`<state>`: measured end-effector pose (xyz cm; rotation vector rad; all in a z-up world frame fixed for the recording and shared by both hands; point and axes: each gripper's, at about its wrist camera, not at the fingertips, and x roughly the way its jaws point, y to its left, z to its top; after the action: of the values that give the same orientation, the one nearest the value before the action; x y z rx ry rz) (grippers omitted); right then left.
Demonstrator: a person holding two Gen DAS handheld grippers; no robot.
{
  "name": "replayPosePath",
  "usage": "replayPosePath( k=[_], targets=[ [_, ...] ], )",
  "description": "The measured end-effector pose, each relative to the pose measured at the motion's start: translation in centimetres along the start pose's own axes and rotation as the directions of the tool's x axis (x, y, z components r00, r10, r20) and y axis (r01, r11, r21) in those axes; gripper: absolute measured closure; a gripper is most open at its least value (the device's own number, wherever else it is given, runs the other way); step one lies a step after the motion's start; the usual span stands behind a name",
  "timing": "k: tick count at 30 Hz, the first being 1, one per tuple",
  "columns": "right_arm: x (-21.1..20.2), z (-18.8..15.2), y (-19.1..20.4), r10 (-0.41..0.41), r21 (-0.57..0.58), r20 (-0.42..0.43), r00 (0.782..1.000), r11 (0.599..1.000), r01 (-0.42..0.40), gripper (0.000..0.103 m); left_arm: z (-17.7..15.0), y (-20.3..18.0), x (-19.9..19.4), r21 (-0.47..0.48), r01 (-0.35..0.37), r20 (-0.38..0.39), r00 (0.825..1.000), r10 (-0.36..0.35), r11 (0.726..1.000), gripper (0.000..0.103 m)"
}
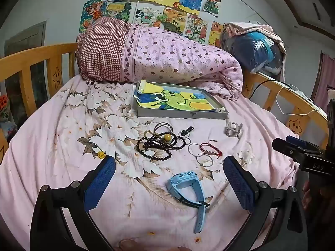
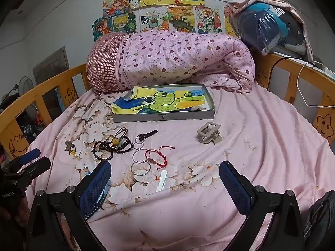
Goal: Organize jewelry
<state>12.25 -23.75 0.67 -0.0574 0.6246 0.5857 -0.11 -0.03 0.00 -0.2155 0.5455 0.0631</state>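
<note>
A: Where is the jewelry found, taking the tray [image 1: 182,115] as the mark?

B: All of it is scattered on the bed [image 1: 62,156] on the near side of the tray; nothing is seen inside the tray but a drawing. The beads [image 1: 159,146] are heaped just before its front wall, toward the left. The rings [image 1: 201,156] and the red bracelet [image 1: 209,149] are laid a little nearer and to the right of the beads. The clip [image 1: 232,129] is set off the tray's right front corner. The watch [image 1: 186,190] is placed nearest of all, well apart from the tray.

A: How are the tongs held?

B: The left tongs [image 1: 169,179] are spread wide and nothing is pinched; the watch is framed between the fingers. The right tongs [image 2: 165,179] are likewise spread and empty, with a white hair pin [image 2: 162,181] lying between them.

A: Which relation is the coming move thought to turn on?

B: Probably the watch. It is reached soonest by the left tongs, being straight ahead and close. Its face is turned toward the tray, and its strap is run back toward the tongs, so the long axis is laid nearly along the fingers. A grip across the strap or case is therefore judged possible with little turning. From the right wrist view only a sliver of the strap is seen behind the left finger.
</note>
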Motion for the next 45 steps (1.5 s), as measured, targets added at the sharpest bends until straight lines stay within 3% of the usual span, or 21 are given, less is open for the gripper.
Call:
replayPosePath(
  k=[45],
  targets=[
    [0.28, -0.13, -0.19, -0.001, 0.006, -0.006, 1.000, 1.000, 0.001, 0.000, 0.01, -0.07, 0.03, 0.004, -0.004, -0.001, 1.000, 0.004, 1.000, 0.002]
  ],
)
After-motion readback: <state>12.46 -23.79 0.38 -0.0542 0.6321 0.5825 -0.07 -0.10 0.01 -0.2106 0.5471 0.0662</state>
